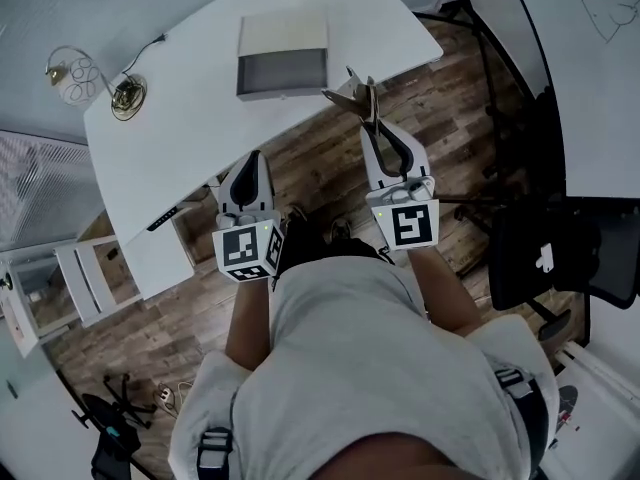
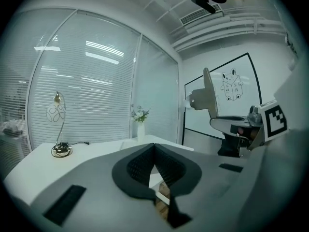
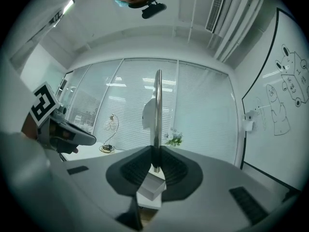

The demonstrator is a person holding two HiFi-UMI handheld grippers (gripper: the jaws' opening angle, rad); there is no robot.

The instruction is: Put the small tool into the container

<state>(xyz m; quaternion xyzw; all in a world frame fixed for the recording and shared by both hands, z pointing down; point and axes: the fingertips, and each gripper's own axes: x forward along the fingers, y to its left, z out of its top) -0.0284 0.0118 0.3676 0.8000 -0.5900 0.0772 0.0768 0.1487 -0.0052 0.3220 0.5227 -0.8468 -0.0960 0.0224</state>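
Left jaws: shut tip to tip, with nothing between them.
Right jaws: clamped on the thin metal blade of the small tool (image 3: 157,110), which stands upright between the 2 pads and is seen edge-on.
Left gripper (image 1: 254,158): over the wooden floor, tip at the near edge of the table (image 1: 190,138).
Right gripper (image 1: 371,123): beside the left one and reaching further toward the table.
Tool's place: held in the air over the table's near edge, close to the near right corner of the box (image 1: 283,58), not inside it.
Box: on the white table, near half grey, far half pale.
Lamp (image 1: 127,96): at the table's left end, well apart from the box.
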